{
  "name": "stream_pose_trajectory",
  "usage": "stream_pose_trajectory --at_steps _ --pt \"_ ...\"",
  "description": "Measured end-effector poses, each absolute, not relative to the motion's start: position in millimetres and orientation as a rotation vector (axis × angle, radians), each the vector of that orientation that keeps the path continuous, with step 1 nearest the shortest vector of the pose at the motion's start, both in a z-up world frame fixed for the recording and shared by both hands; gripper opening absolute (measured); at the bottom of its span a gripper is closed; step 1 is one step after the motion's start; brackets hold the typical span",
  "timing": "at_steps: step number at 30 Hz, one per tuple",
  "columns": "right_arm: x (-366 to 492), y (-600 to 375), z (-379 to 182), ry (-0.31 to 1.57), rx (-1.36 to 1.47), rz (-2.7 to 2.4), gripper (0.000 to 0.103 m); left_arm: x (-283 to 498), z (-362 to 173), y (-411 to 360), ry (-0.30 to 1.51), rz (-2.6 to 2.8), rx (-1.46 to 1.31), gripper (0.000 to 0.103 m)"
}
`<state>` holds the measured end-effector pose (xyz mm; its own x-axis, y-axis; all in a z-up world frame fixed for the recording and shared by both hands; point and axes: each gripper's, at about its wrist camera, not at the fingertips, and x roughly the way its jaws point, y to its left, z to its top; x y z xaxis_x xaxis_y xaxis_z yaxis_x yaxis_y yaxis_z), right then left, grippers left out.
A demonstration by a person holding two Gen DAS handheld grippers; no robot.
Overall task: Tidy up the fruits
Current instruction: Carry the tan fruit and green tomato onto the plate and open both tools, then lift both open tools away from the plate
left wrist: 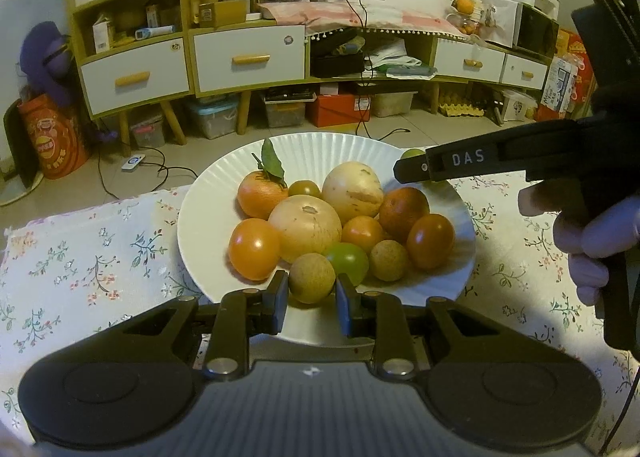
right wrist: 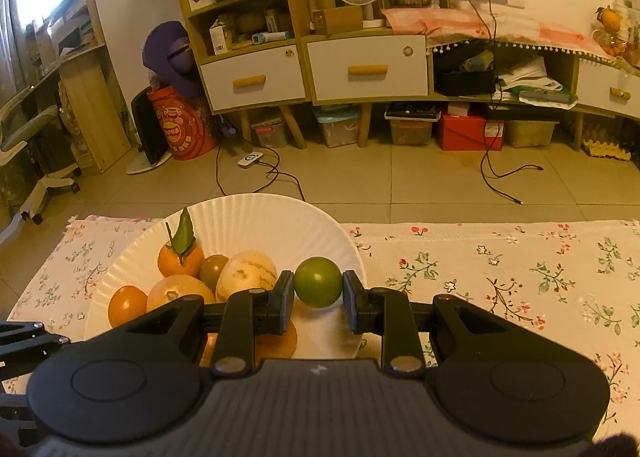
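Left gripper [left wrist: 312,293]: clenched on a round tan longan [left wrist: 311,278], held at the near rim of the white plate [left wrist: 224,177] | Right gripper [right wrist: 318,299]: clenched on a green tomato [right wrist: 318,282], held above the plate's right edge | Remaining fruits heaped on the plate, floral cloth [right wrist: 500,277] beneath.

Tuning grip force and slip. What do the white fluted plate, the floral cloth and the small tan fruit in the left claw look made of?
White fluted plate: probably glazed ceramic, possibly melamine; smooth, ribbed rim, soft sheen.
Floral cloth: thin woven fabric, matte, printed flowers, wrinkled, fringed far edge.
Small tan round fruit: dull, rough-looking rind, no gloss; likely a longan, shell probably thin.
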<state>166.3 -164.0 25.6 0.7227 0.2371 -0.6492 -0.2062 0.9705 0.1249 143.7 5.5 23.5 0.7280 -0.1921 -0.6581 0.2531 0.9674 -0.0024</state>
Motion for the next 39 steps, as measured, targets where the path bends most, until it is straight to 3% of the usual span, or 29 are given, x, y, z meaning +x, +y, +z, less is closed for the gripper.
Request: stream_pose_trajectory --at_steps 13,25,30,35,39 --pt "166 -162 25 0.722 0.037 0.243 0.028 145 26 8 0.715 -0.234 0.086 0.016" --pt "147 -162 44 0.712 0.024 0.218 0.047 129 43 15 0.707 -0.224 0.070 0.040" --pt "132 -164 53 0.705 0.015 0.197 0.062 116 52 16 0.701 -0.227 0.075 0.054" --pt "119 -168 59 0.719 0.015 0.174 0.071 105 52 20 0.729 -0.211 0.076 0.060" --pt "108 -169 60 0.734 0.005 0.158 0.077 96 53 24 0.736 -0.191 0.072 0.075"
